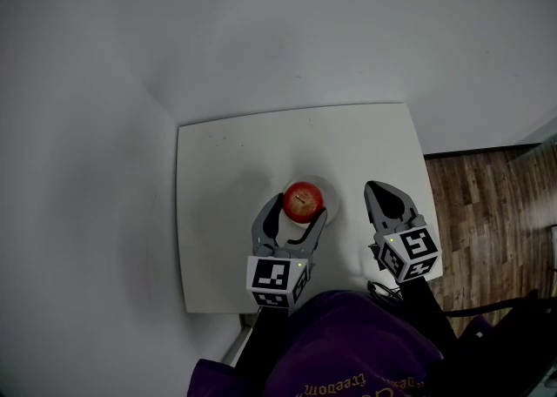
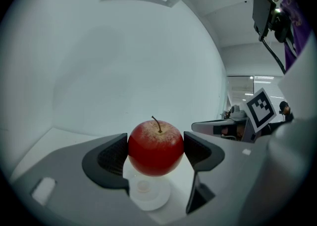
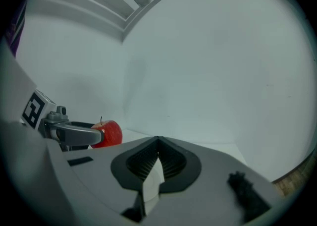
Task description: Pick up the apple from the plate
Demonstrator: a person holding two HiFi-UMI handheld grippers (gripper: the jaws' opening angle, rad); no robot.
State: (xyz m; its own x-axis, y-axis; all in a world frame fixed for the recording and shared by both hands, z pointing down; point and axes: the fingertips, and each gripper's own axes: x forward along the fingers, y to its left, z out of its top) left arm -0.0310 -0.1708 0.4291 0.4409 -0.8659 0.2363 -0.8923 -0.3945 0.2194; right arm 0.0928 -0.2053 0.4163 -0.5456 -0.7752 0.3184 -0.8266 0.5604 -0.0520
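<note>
A red apple [image 1: 303, 200] with a short stem sits between the jaws of my left gripper [image 1: 298, 210], whose pads press on both its sides; the gripper is shut on it. In the left gripper view the apple [image 2: 156, 146] fills the gap, and a small white plate [image 2: 146, 195] shows below it, looking a little way beneath. In the head view the plate [image 1: 328, 197] peeks out to the apple's right. My right gripper [image 1: 381, 191] hovers to the right of the plate, shut and holding nothing; in its own view its jaws meet and the apple [image 3: 110, 133] shows at the left.
The white square table [image 1: 218, 212] stands in a corner against pale walls. Wooden floor [image 1: 487, 212] lies past its right edge. A person's purple garment [image 1: 348, 352] fills the bottom of the head view.
</note>
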